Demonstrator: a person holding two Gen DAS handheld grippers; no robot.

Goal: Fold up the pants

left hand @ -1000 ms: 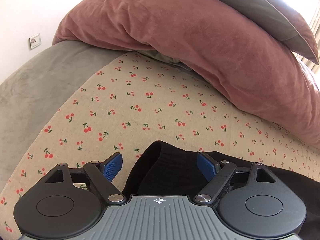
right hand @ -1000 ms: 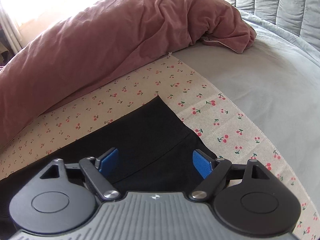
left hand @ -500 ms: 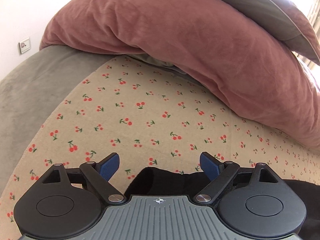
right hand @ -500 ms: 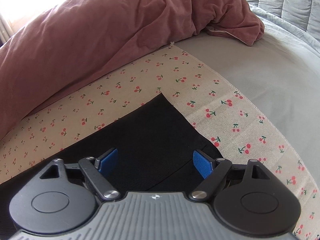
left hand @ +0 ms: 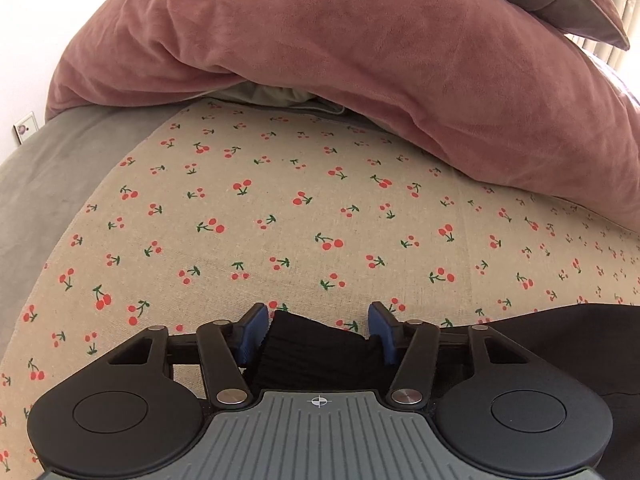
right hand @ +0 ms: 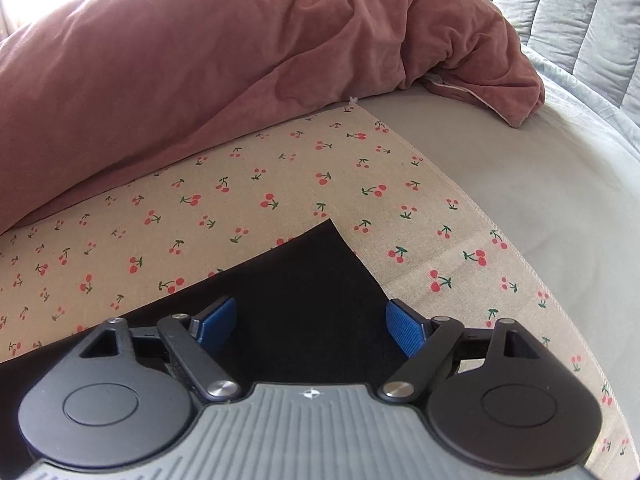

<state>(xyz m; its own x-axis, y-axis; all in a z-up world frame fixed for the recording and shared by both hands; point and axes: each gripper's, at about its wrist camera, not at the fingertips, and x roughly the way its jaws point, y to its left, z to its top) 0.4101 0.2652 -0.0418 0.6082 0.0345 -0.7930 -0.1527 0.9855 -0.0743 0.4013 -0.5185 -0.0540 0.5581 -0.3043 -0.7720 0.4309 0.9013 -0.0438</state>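
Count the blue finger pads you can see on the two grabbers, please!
4. Two on the left gripper, with bunched black pants between them as its jaws have just been closing. Two on the right gripper, standing apart over flat pants. None seem hidden.

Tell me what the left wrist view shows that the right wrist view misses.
Left wrist only: a wall outlet, and the left gripper, jaws just closing, around a bunched end of the black pants. Right wrist only: the right gripper open over a flat corner, and a quilted headboard. Both: cherry-print cloth, pink duvet.
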